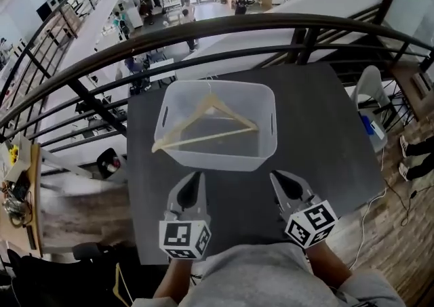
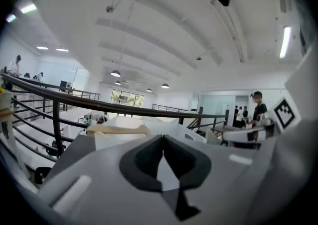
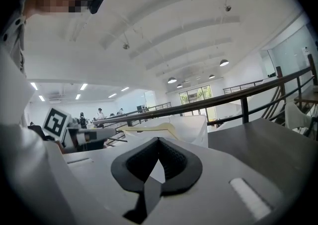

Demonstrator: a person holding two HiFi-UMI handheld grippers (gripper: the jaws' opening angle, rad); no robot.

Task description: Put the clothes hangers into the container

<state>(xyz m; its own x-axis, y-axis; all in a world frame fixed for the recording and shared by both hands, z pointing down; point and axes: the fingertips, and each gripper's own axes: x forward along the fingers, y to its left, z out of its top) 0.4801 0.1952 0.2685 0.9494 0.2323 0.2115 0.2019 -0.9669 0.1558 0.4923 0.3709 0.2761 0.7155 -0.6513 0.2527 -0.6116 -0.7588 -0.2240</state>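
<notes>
Left hand-held gripper, right hand-held gripper closed, empty; hanger hook indistinct in container.

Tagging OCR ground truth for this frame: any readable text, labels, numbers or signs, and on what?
No readable text anywhere.
Left gripper cube: black-and-white square marker pattern, no letters.
Right gripper cube: same kind of pattern.
Container, hanger: no print visible.
Background hall: anything printed is too small to read.
</notes>
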